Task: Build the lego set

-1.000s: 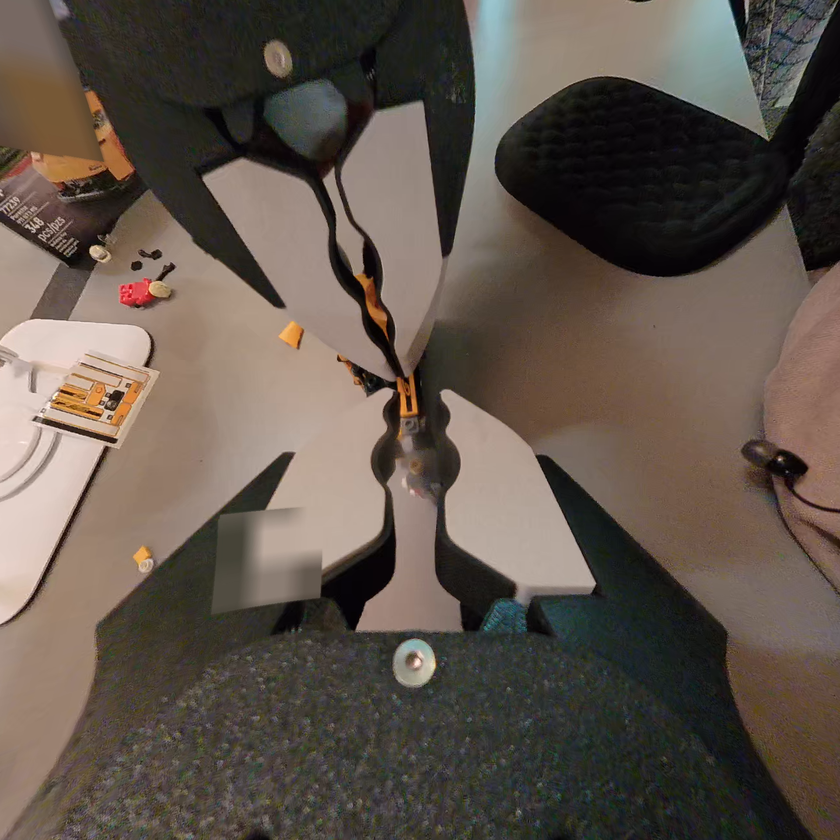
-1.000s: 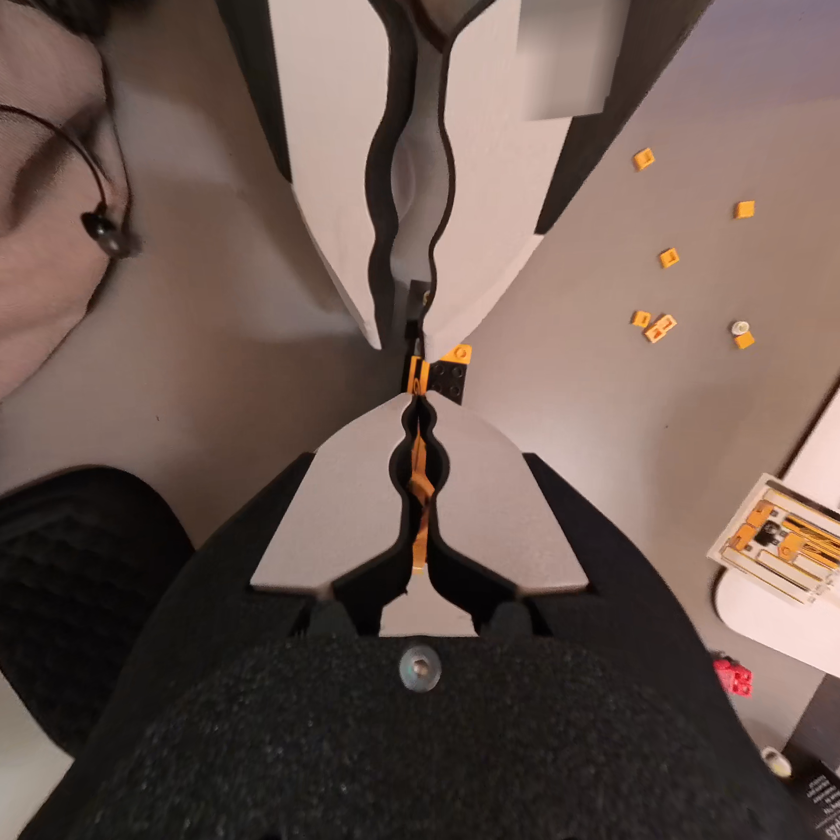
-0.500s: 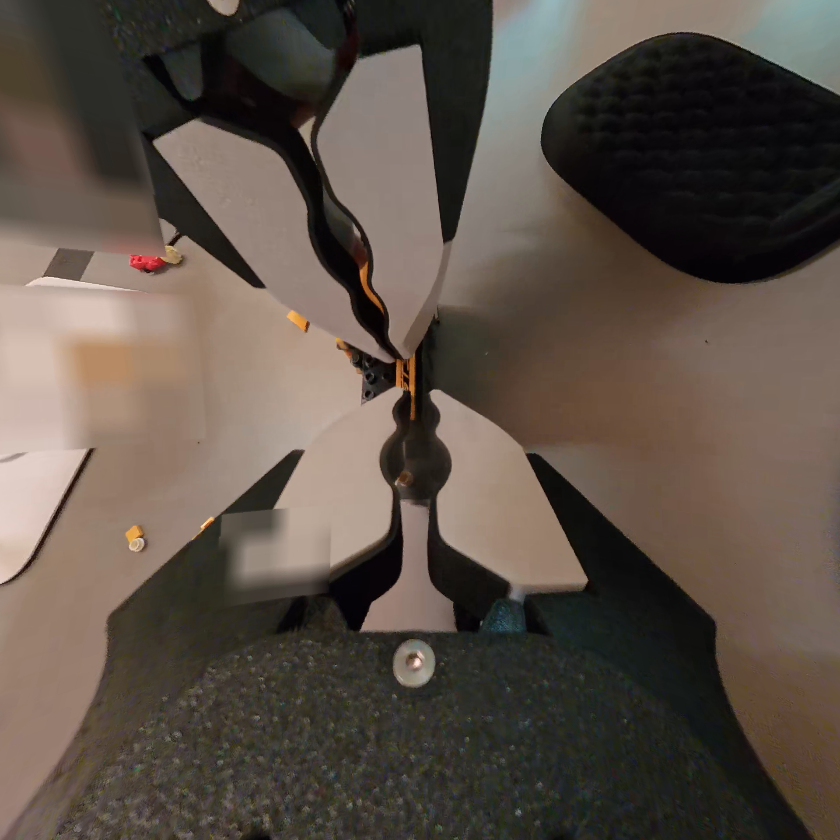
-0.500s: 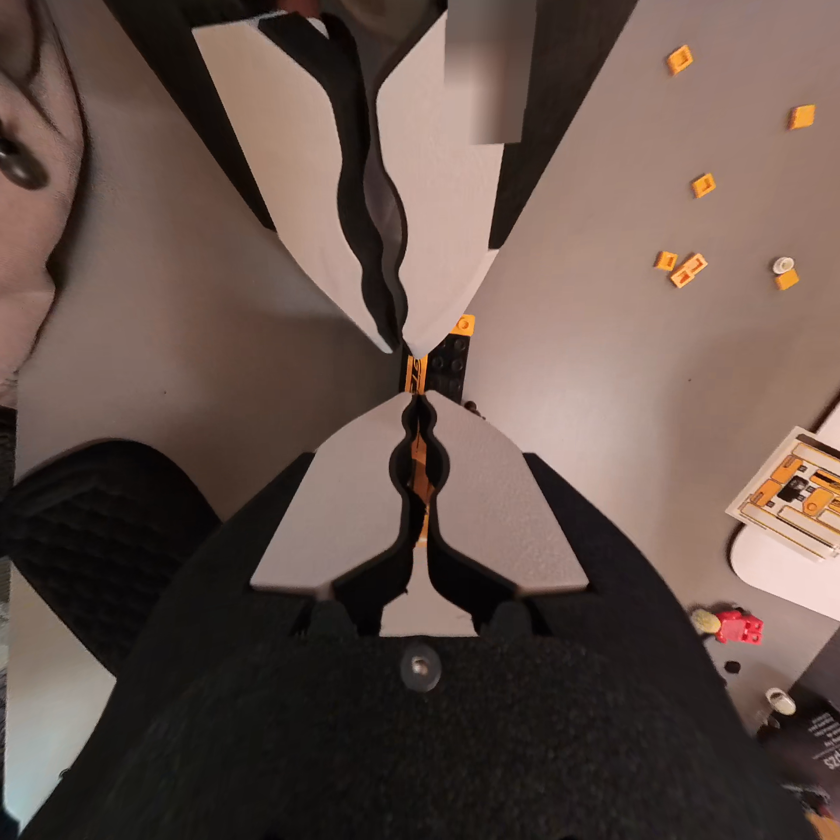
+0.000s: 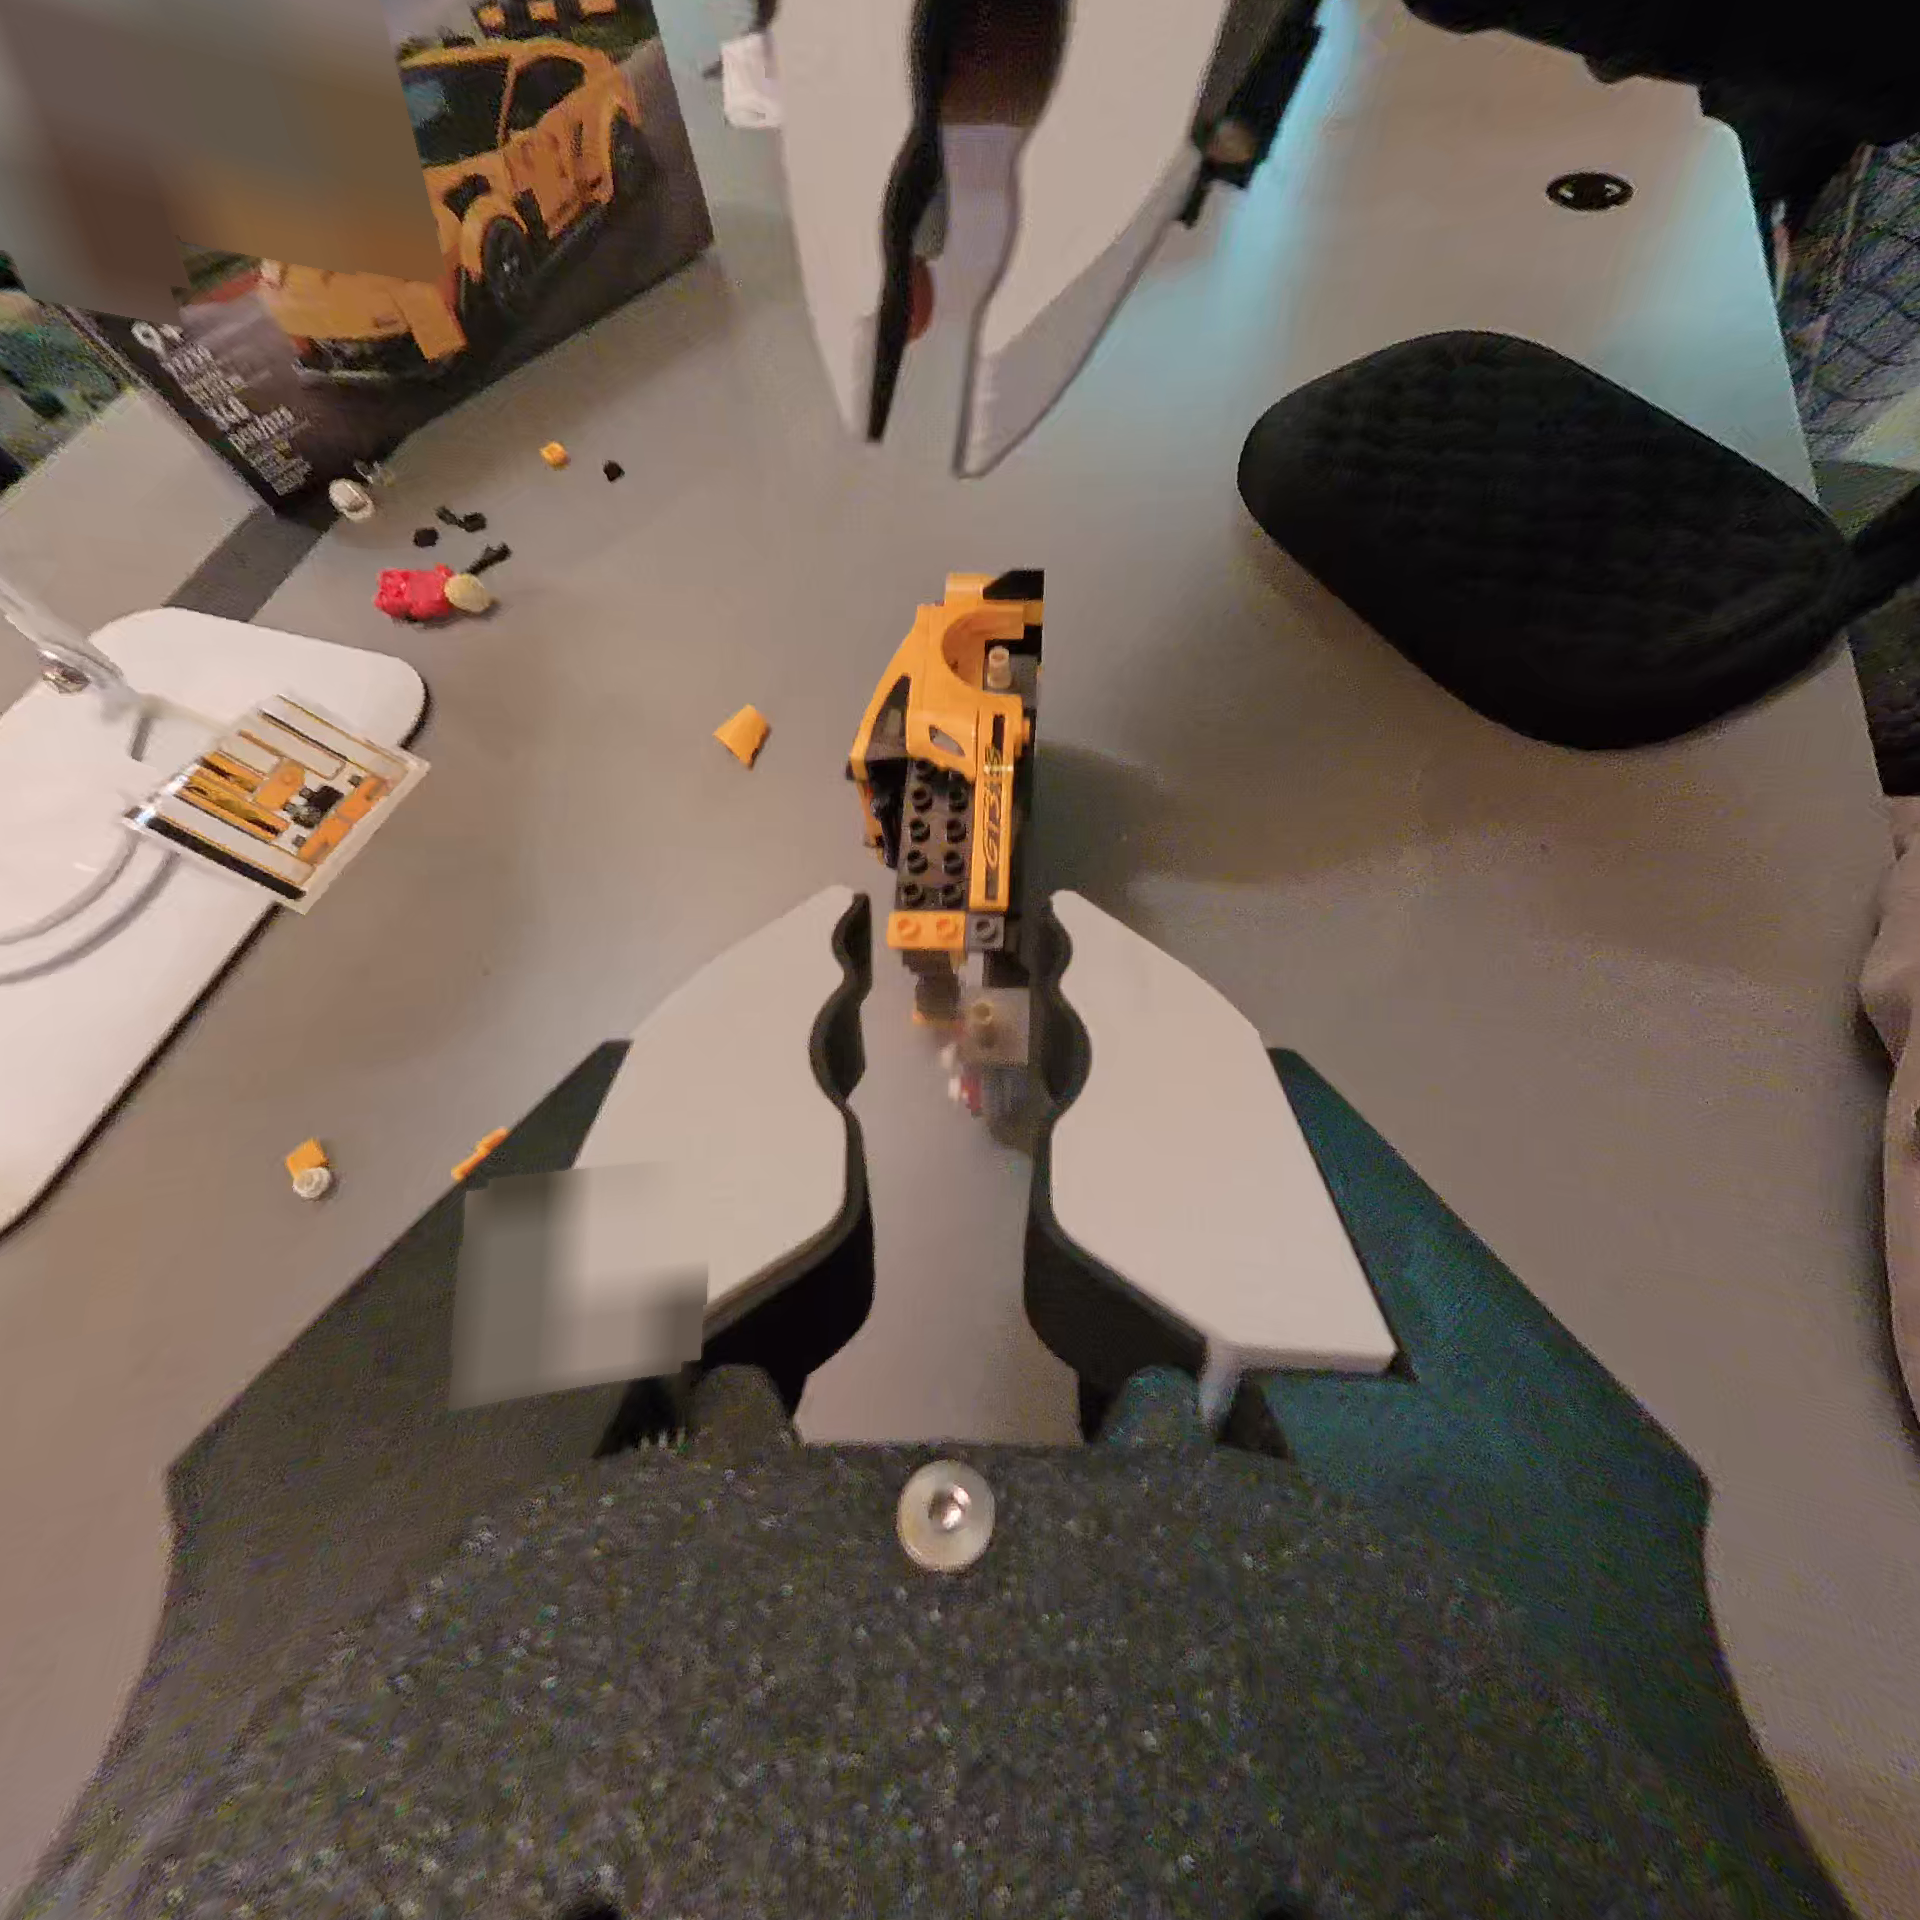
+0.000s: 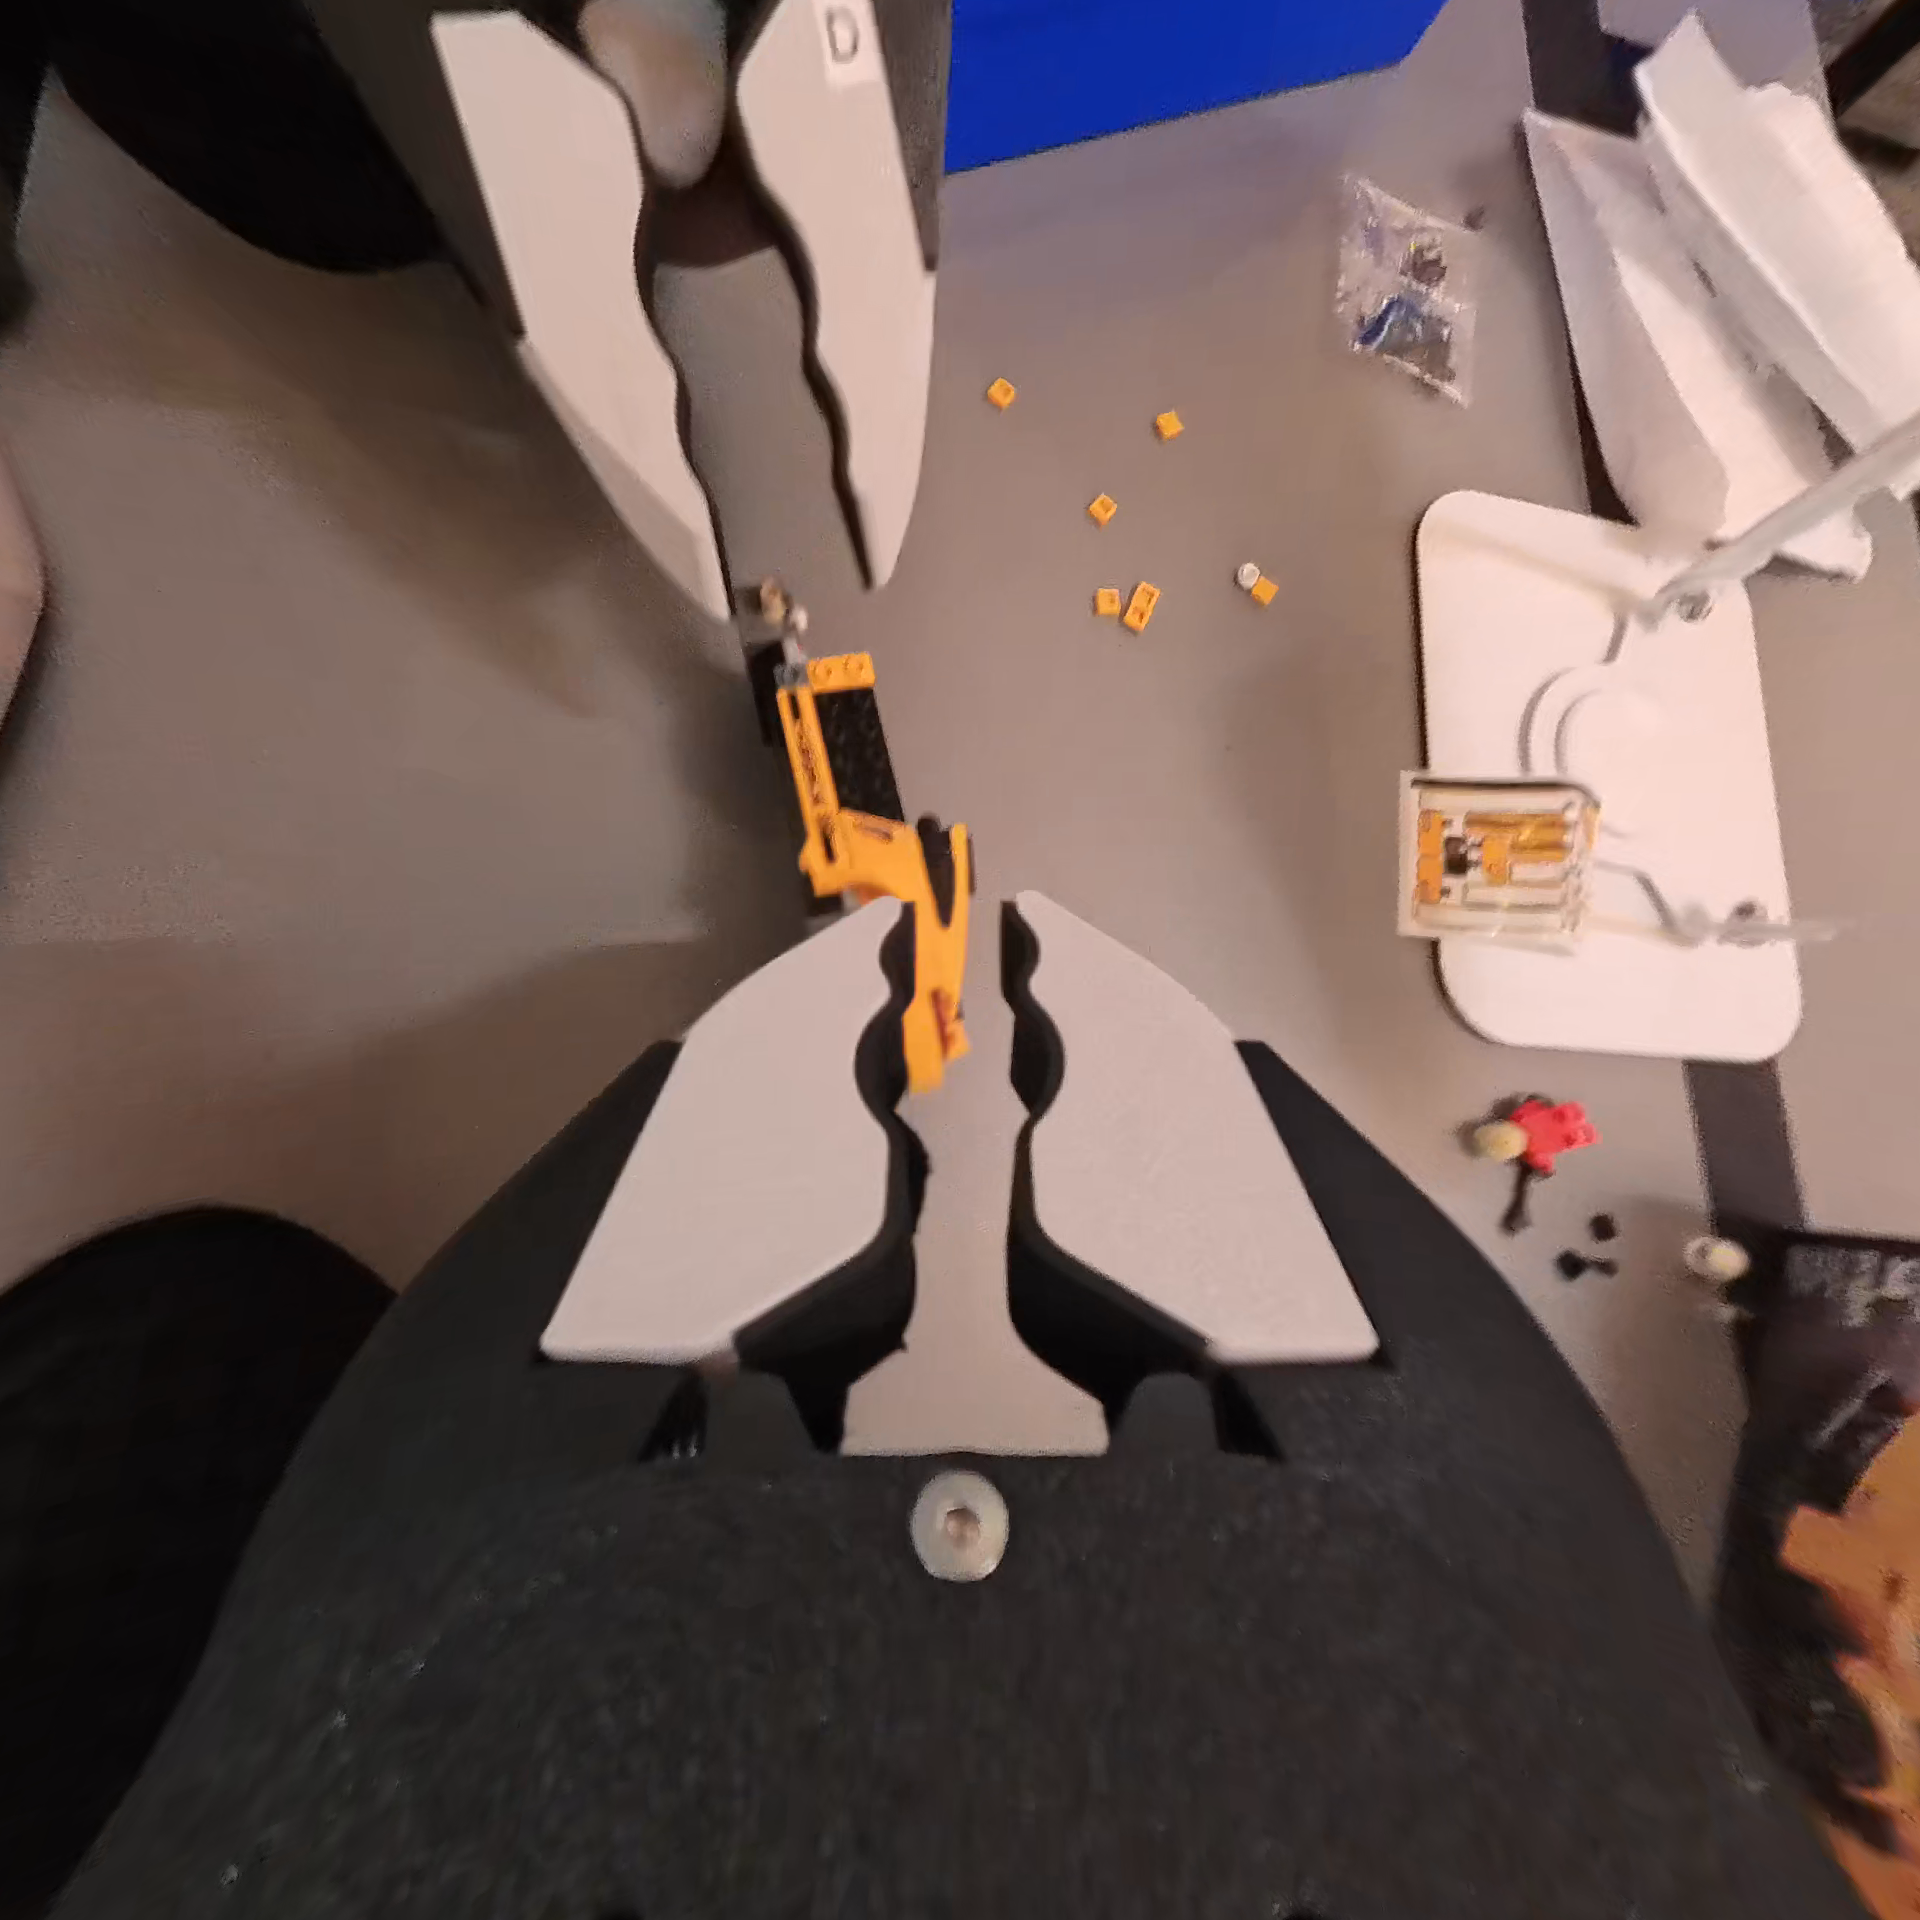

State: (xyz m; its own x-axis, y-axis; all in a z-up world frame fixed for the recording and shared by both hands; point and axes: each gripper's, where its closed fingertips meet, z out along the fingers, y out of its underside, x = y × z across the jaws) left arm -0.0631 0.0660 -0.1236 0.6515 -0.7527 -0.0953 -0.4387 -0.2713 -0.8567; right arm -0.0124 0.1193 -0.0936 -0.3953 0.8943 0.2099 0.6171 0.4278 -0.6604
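An orange and black brick-built car section (image 5: 940, 769) lies on the grey table (image 5: 1351, 1039) between my two grippers. My left gripper (image 5: 951, 920) is open. The section's near end sits between its fingers, close to the right finger (image 5: 1143, 1091), with a clear gap on the left side. My right gripper (image 6: 954, 909) is open too. The section's (image 6: 842, 769) orange far end reaches between its fingers beside the left finger (image 6: 769, 1091), with a gap on the right. Each gripper also shows open at the top of the other's view.
A black cushioned pad (image 5: 1538, 540) lies at the right. A box with an orange car picture (image 5: 499, 208), a white base plate (image 5: 104, 935) with a sticker sheet (image 5: 275, 795), a red piece (image 5: 410, 594) and scattered small orange pieces (image 6: 1122, 603) lie at the left. A plastic bag (image 6: 1403, 291) and white papers (image 6: 1714, 260) lie beyond. My hands' fingertips stand some 9 cm from each other. The right tips stand about 25 cm off the red piece (image 5: 410, 594). Look for it in the right wrist view (image 6: 1546, 1117) too.
Both grippers were shut on the car section, tip to tip. Both have opened and drawn back from each other, and the section now rests on the table.
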